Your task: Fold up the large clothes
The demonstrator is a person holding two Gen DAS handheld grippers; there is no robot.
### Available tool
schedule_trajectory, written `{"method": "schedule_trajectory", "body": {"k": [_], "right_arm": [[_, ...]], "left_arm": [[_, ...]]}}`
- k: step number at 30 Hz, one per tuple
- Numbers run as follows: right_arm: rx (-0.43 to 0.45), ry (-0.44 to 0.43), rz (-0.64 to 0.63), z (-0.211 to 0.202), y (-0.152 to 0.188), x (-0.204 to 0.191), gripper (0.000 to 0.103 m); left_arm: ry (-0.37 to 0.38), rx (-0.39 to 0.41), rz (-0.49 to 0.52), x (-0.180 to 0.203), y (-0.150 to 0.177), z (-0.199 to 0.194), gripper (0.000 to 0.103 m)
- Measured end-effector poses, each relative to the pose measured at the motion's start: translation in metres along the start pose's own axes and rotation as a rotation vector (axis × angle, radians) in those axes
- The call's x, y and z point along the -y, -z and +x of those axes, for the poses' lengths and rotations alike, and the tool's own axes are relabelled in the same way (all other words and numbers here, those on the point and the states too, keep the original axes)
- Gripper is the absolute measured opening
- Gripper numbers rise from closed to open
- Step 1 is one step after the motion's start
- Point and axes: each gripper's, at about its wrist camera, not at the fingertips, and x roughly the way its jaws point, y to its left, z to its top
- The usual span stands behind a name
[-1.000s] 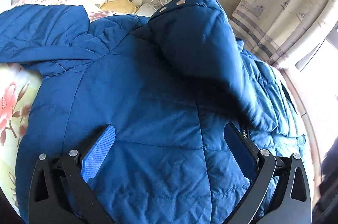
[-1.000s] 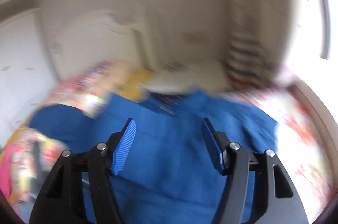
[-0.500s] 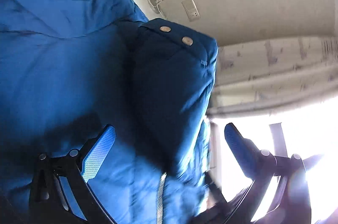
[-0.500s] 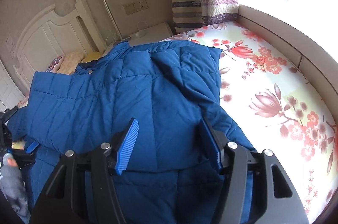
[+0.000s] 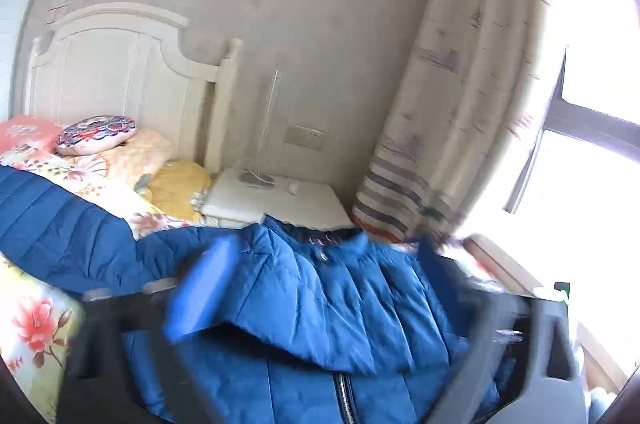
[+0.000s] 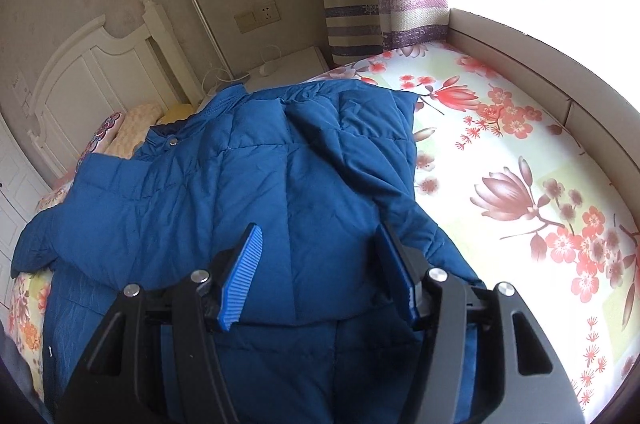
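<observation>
We have the blue quilted jacket [image 6: 256, 183] lying on the floral bed sheet [image 6: 520, 183], one side already folded across. Our right hand-held gripper [image 6: 316, 272] hovers half-open and empty over that flap; the left hand-held gripper [image 5: 320, 304] is blurred but spread, holding nothing. We should pinch the hem next and fold evenly upward.
</observation>
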Motion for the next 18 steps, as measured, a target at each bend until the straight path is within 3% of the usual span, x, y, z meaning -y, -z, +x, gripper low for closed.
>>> {"method": "schedule_trajectory", "body": {"k": [2,4,6,8,12,18], "right_arm": [[0.001,-0.006,0.006,0.000,0.000,0.001,0.059],[0.001,-0.008,0.008,-0.001,0.000,0.002,0.058],[0.001,-0.007,0.006,0.000,0.000,0.001,0.059],[-0.001,-0.006,0.003,0.000,0.000,0.001,0.059],[-0.002,-0.001,0.001,0.000,0.000,0.000,0.059],[-0.004,0.005,-0.002,0.000,0.000,-0.001,0.059]], "left_arm": [[-0.044,-0.072,-0.067,-0.023,0.014,0.000,0.098],[-0.062,-0.198,-0.244,-0.064,0.026,0.008,0.098],[-0.014,-0.301,-0.454,-0.108,0.048,0.012,0.098],[0.065,-0.355,-0.633,-0.136,0.061,0.023,0.097],[0.220,-0.362,-0.857,-0.156,0.074,0.048,0.097],[0.272,-0.337,-1.115,-0.173,0.083,0.099,0.097]]}}
